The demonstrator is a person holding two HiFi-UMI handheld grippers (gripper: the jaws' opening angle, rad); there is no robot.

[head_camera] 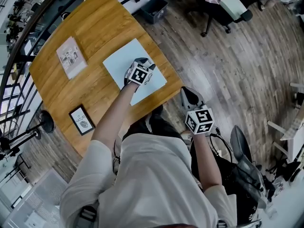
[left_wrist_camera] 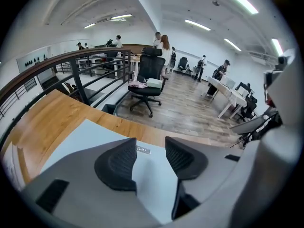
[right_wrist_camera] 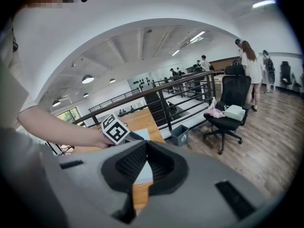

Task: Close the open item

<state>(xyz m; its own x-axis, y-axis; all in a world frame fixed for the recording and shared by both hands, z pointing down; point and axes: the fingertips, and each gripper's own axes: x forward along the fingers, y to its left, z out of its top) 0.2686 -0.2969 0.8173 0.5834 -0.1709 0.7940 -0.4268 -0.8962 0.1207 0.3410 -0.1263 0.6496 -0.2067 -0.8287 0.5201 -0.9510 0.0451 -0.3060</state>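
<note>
Left hand-held gripper (left_wrist_camera: 151, 147) is tilted steeply down over the counter (head_camera: 104, 18), jaws well apart with nothing clamped. Directly beneath and just ahead of its tips lies the pale blue flat item (head_camera: 124, 60), the thing to be closed; a small label (left_wrist_camera: 143, 149) on its top face shows in the gap between the pads. It lies flat with one unbroken face and no raised leaf or lid in either view, so it looks shut already, or nearly so; whether the pads touch the cover I cannot tell. Right hand-held gripper (right_wrist_camera: 146, 146) is held off the counter's edge at the person's own side, well apart from the item, tips together and empty. Beyond the left hand-held gripper's outer side, further along the counter, are a booklet (head_camera: 71, 56) and a dark framed card (head_camera: 81, 120), both well clear. Judgement: the step in hand is finishing the close and letting go. To do it well, keep the jaws wide and come straight up off the cover rather than sliding sideways, since a slick flat cover will skid on the wood. First check that the edge facing the tips sits flush; if it stands proud, press down near that edge with one pad. The right hand-held gripper can stay out.
</note>
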